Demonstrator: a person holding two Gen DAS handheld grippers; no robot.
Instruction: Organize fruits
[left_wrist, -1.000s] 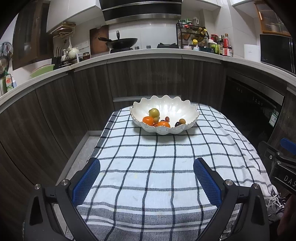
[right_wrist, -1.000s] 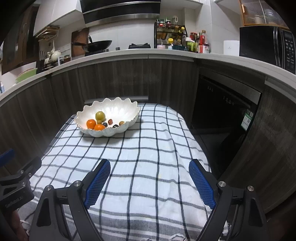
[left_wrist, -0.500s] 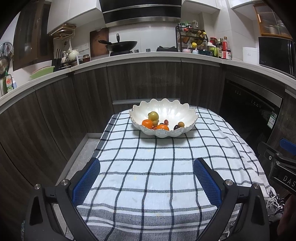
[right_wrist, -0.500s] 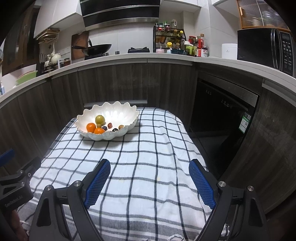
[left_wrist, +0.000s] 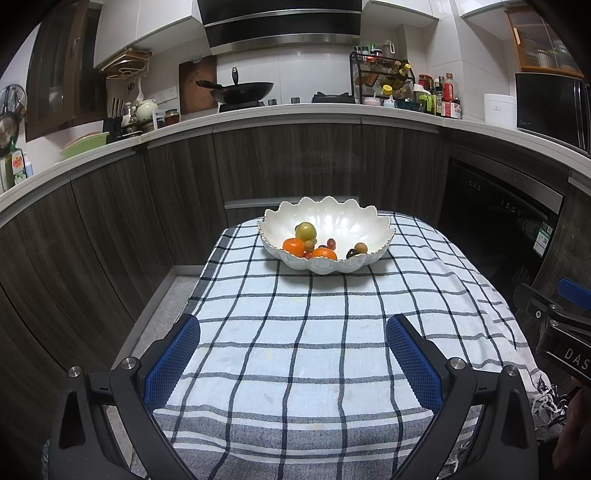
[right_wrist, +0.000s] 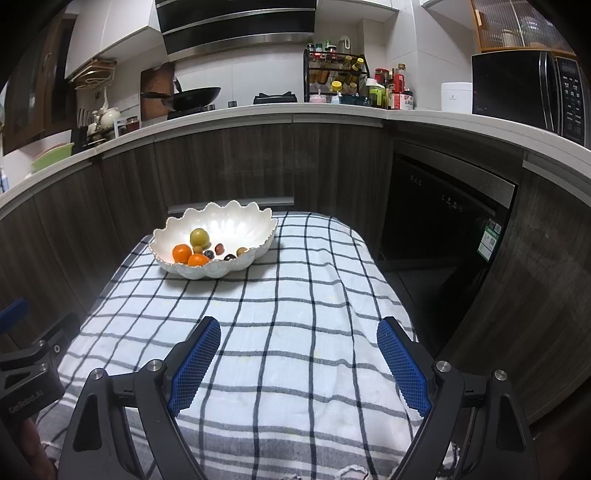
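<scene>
Bowl, white and scalloped, sits at the far end of the checked-cloth surface, its long axis running left to right across both views. Inside, from left: two oranges, a yellow-green fruit behind them, then small dark fruits. Left tool and right tool both spread wide over the near cloth, pinching nothing, well apart from the bowl.
</scene>
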